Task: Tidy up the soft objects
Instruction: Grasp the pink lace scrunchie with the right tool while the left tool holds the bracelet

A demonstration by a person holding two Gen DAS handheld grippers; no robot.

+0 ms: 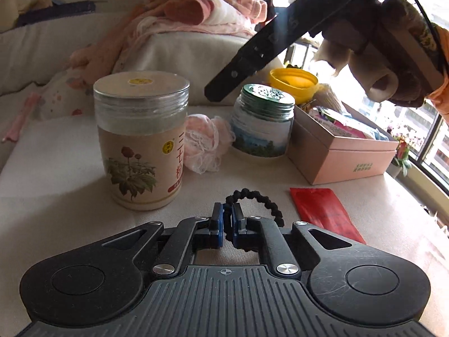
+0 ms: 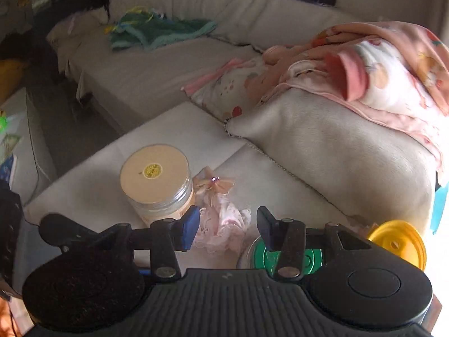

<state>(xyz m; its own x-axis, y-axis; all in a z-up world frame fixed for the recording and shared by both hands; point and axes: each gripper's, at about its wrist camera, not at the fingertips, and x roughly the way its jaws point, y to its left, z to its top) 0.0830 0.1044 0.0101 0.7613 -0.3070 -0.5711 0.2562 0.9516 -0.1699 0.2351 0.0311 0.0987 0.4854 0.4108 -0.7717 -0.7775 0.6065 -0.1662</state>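
Note:
My left gripper [image 1: 228, 219] is shut on a black beaded hair tie [image 1: 259, 199], just above the white cushion surface. A pink lace scrunchie [image 1: 206, 146] lies between two jars; it also shows in the right wrist view [image 2: 224, 224]. My right gripper [image 2: 228, 224] is open, hovering above that scrunchie, and appears from the side in the left wrist view [image 1: 280, 36]. A pink open box [image 1: 342, 154] holding small items stands to the right.
A tall beige jar [image 1: 143, 140] and a green-lidded jar [image 1: 262, 123] flank the scrunchie. A yellow lid [image 1: 293, 84] and a red packet [image 1: 325, 213] lie nearby. A pink blanket [image 2: 373, 75] drapes a cushion; a teal cloth [image 2: 157, 32] lies farther back.

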